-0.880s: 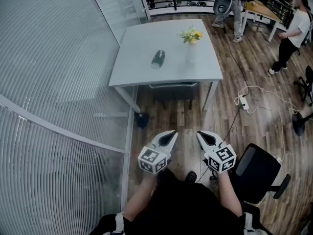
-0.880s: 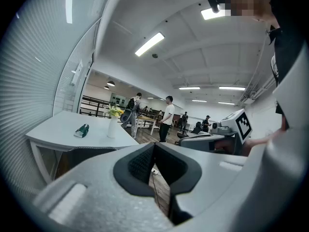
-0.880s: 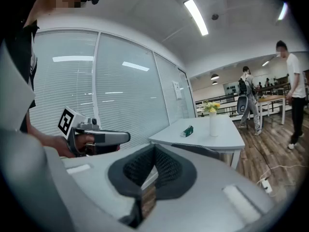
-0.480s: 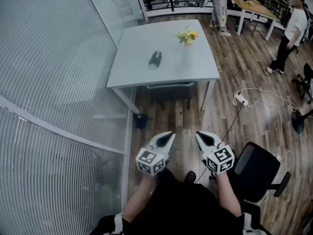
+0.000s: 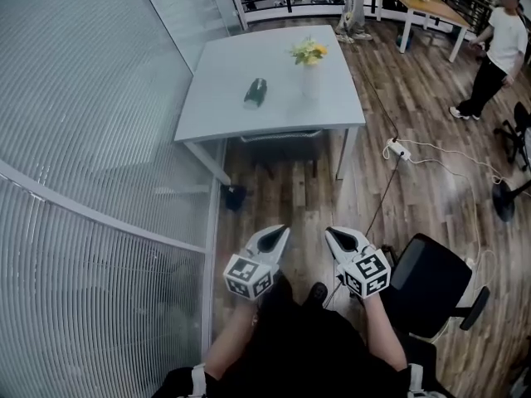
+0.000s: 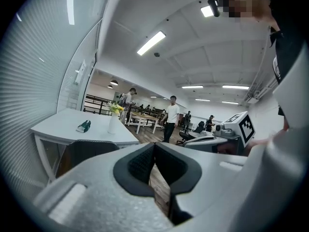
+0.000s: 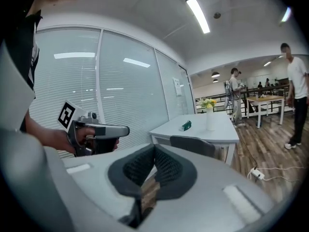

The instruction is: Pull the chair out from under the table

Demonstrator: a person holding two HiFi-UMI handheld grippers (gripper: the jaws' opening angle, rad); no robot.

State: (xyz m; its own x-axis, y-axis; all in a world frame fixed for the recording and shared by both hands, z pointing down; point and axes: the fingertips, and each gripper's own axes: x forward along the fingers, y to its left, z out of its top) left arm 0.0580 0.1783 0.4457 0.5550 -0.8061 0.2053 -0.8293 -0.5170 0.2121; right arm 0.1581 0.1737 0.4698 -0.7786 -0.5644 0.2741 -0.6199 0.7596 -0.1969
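Two grippers are held side by side at the near end of the scene, both pointing toward the far table. The left gripper (image 5: 280, 230) has its jaws clenched, pad against pad, with nothing between them. The right gripper (image 5: 331, 231) is likewise clamped together and empty. Neither touches anything. Bare wooden floor (image 5: 299, 197) lies between them and the furniture.

The chair (image 5: 284, 145) stands well apart from both grippers, pushed in under the near edge of the table (image 5: 241, 60). Only its dark backrest shows below the tabletop, between the two near table legs.

On the tabletop, toward the right, a white vase (image 5: 309, 81) stands upright and holds yellow flowers. A green object (image 5: 255, 93) lies to its left, apart from it; its kind cannot be determined.

A glass partition (image 5: 83, 156) with blinds runs along the left side of the scene. A black office chair (image 5: 427, 284) stands near, just right of the right gripper. Farther off on the right, a white power strip (image 5: 397, 149) lies on the floor with cables trailing from it. At the far right a person (image 5: 496, 56) in a white shirt and dark trousers stands.
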